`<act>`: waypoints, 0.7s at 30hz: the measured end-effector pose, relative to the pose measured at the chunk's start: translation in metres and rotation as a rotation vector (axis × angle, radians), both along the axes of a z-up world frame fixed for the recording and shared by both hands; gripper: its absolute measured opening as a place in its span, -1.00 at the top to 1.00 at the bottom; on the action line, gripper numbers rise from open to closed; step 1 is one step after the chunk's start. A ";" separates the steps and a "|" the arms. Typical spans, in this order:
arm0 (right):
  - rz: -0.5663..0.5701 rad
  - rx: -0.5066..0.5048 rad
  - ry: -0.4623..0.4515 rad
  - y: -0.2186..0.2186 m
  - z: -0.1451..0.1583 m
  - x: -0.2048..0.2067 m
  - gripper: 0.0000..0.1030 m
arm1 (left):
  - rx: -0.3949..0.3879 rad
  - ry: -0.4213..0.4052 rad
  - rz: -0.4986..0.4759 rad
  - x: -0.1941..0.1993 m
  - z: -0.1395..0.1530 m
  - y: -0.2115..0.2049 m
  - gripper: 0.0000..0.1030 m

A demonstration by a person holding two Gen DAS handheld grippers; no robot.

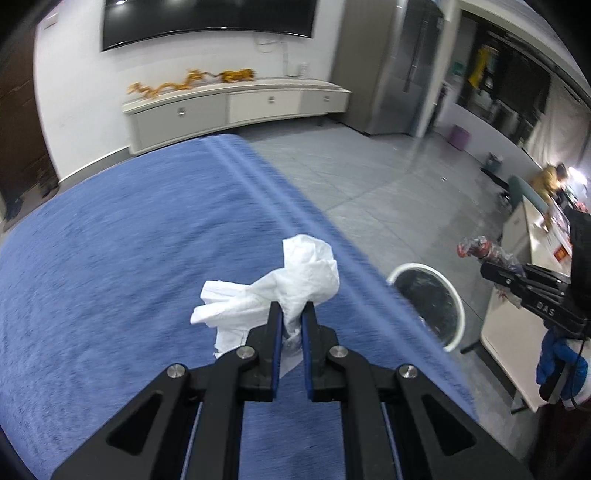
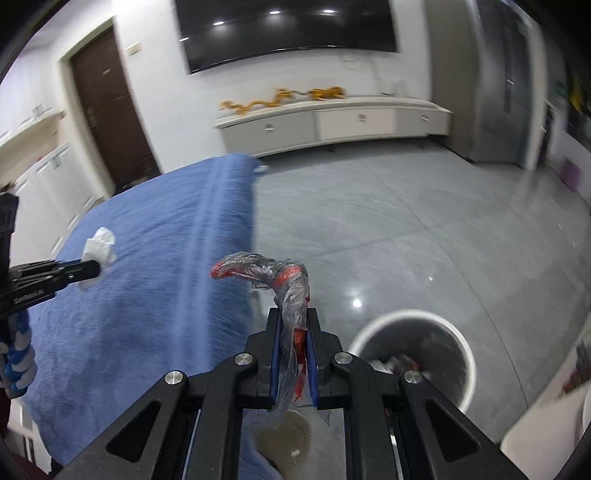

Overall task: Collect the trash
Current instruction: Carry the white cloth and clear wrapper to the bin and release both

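My left gripper (image 1: pixel 292 308) is shut on a crumpled white tissue (image 1: pixel 291 280), held above the blue bed cover (image 1: pixel 110 258) near its right edge. My right gripper (image 2: pixel 293 314) is shut on a twisted clear plastic wrapper with red print (image 2: pixel 273 275), hanging over the grey floor beside the bed. A round white trash bin (image 2: pixel 413 354) with a dark liner stands on the floor just right of the right gripper; it holds some rubbish. In the left wrist view the bin (image 1: pixel 428 299) lies right of the bed edge, with the right gripper (image 1: pixel 491 267) and the wrapper (image 1: pixel 476 249) beyond it.
A low white cabinet (image 1: pixel 236 107) runs along the far wall under a dark screen (image 1: pixel 207 18). A brown door (image 2: pixel 110 107) stands at the left. A white table (image 1: pixel 517 332) stands right of the bin. A brownish stain (image 2: pixel 284 435) marks the floor below the right gripper.
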State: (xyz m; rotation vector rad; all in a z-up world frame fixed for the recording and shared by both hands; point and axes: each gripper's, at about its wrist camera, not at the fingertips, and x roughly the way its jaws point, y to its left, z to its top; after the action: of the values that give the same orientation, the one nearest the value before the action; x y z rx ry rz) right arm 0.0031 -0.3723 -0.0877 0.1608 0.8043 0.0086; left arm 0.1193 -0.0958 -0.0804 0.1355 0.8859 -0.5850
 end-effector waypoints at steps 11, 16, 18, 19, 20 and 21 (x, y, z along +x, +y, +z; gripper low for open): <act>-0.180 0.045 0.044 -0.078 -0.035 -0.026 0.77 | 0.053 0.013 -0.178 -0.016 -0.003 -0.119 0.83; -0.228 0.067 0.102 -0.097 -0.063 -0.021 0.77 | 0.092 0.067 -0.230 -0.012 -0.022 -0.176 0.82; -0.247 0.072 0.130 -0.106 -0.079 -0.015 0.77 | 0.105 0.097 -0.256 -0.009 -0.032 -0.203 0.82; -0.255 0.075 0.140 -0.110 -0.084 -0.015 0.77 | 0.108 0.111 -0.265 -0.008 -0.036 -0.213 0.82; -0.264 0.077 0.151 -0.114 -0.090 -0.014 0.77 | 0.112 0.129 -0.274 -0.007 -0.042 -0.225 0.82; -0.273 0.078 0.163 -0.120 -0.096 -0.012 0.77 | 0.114 0.146 -0.283 -0.006 -0.048 -0.238 0.81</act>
State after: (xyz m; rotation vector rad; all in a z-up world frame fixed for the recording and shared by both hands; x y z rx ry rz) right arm -0.0086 -0.4922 -0.1834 0.3472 0.9399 -0.2338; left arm 0.1134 -0.3338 -0.1283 0.3289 1.0513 -0.8159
